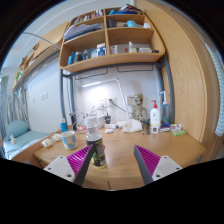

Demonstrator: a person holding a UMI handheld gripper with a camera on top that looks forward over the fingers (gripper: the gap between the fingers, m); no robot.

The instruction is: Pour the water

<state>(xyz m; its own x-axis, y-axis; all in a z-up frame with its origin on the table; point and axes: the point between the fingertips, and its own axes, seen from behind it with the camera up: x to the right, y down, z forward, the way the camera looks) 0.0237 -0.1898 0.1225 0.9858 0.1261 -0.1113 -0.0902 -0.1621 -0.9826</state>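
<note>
Wooden shelves [105, 40] packed with stuff fill the wall behind a cluttered wooden worktop [120, 148]. Down front, the gripper [110, 160] has its fingers spread open, purple pads [147, 157] showing, and a small dark bottle [99, 156] stands between them with gaps either side. Just beyond it sits a clear cup [90, 131], a white bottle [155, 117] further back to the right.

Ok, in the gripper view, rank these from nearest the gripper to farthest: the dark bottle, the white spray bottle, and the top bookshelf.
1. The dark bottle, between the open fingers of the gripper, on the desk.
2. The white spray bottle, beyond the fingers, at the back right of the desk.
3. The top bookshelf, high on the wall above the desk, farthest.
</note>
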